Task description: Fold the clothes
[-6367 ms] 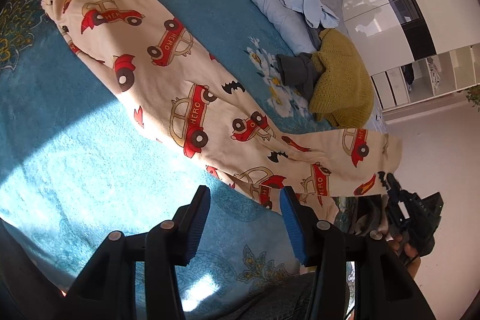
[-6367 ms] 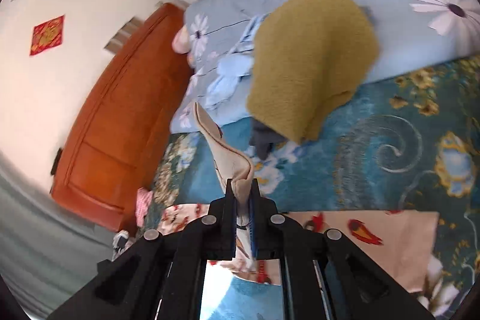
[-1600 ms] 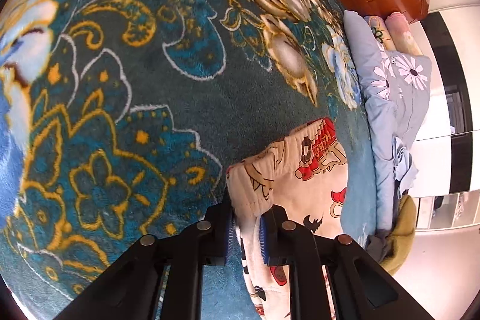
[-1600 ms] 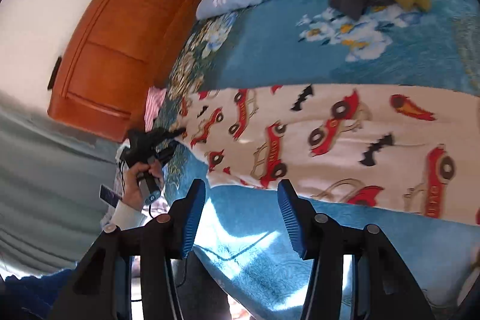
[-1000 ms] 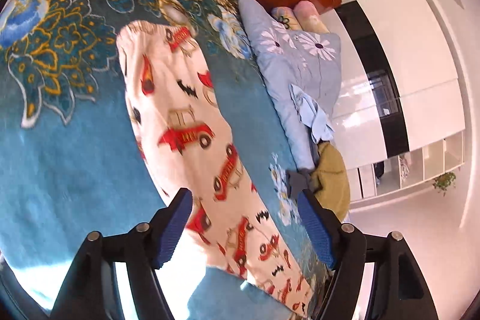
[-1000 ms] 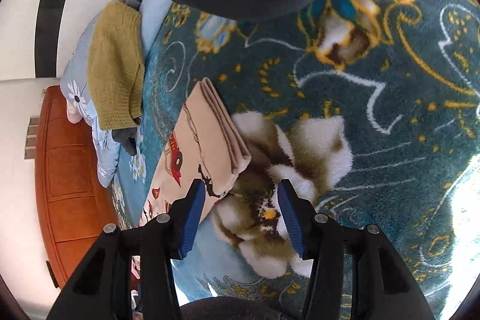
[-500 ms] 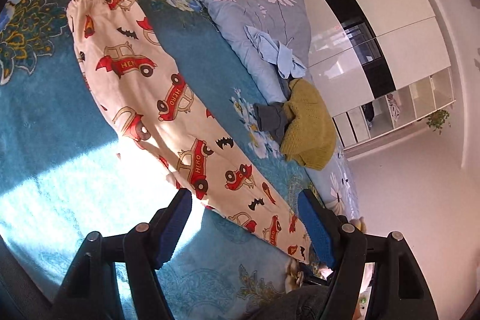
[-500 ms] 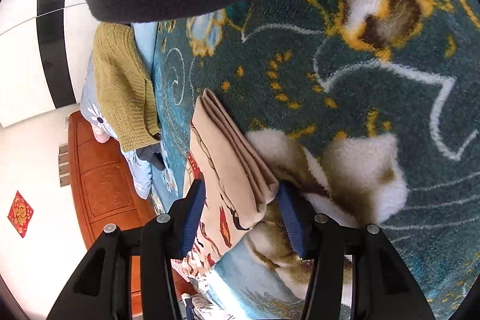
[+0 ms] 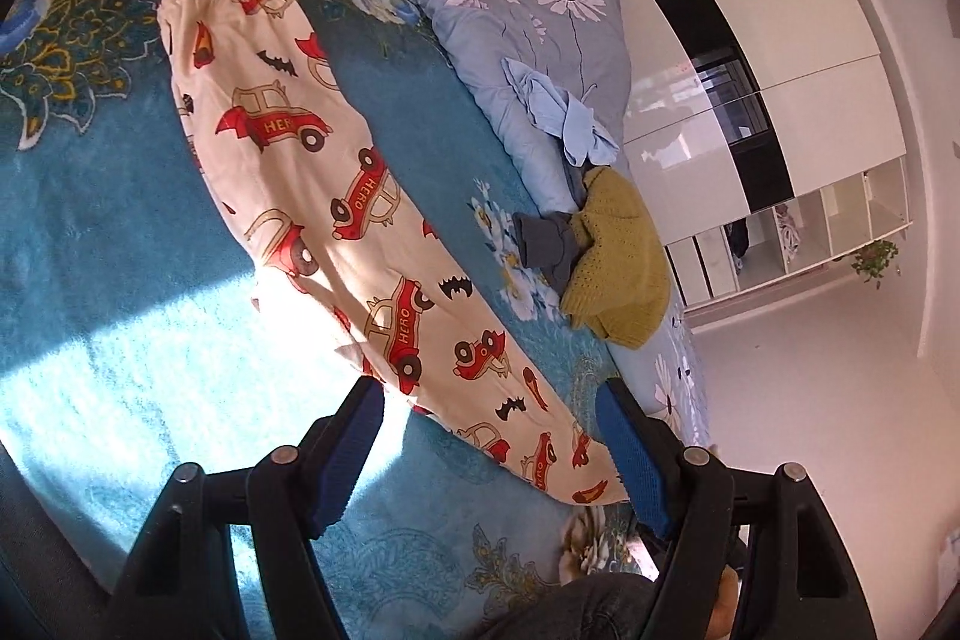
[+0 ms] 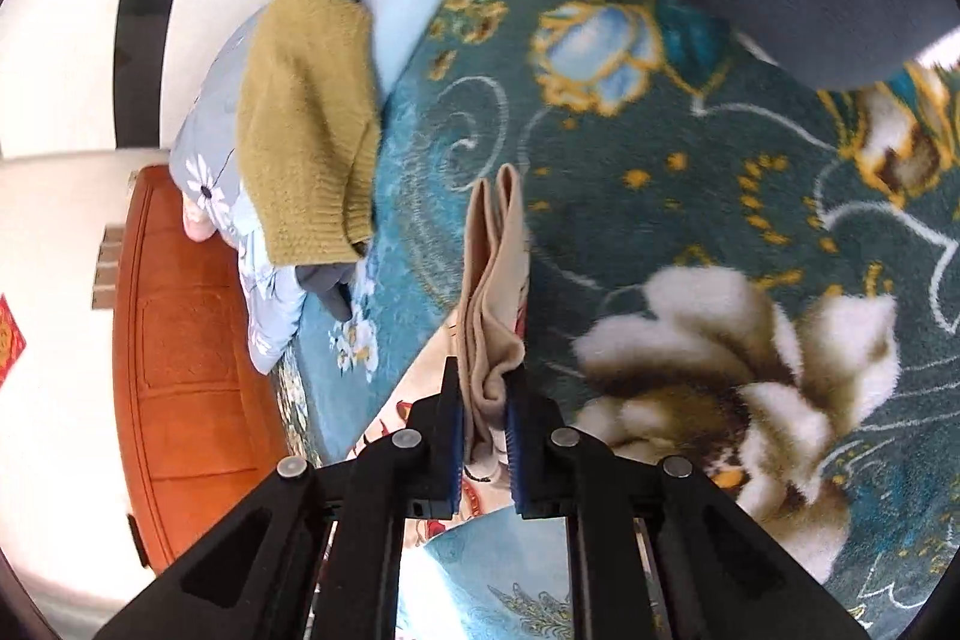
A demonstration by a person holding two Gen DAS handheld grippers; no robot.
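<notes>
Your right gripper (image 10: 485,403) is closing on the limp, light car-print pyjama trousers' (image 9: 336,196) layered hem, so pinch every layer; your left gripper (image 9: 492,454) hangs open, empty.

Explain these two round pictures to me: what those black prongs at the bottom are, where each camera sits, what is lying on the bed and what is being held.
There is no robot here. A person holds a hand-operated clamp with two fingers in each hand, and each clamp carries a wide-angle camera looking forward along its fingers, hence the round, bent pictures.

The left camera's picture shows the left gripper, its blue-padded fingers wide apart and holding nothing. Beyond it, cream pyjama trousers printed with red cars lie stretched out flat on a teal flowered blanket. Further back are a pale blue quilt, a mustard knitted sweater and a dark grey garment.

The right camera's picture shows the right gripper closing on the folded cuff end of the same trousers, which sits bunched between its pads. The sweater and the wooden headboard appear on the left.
</notes>
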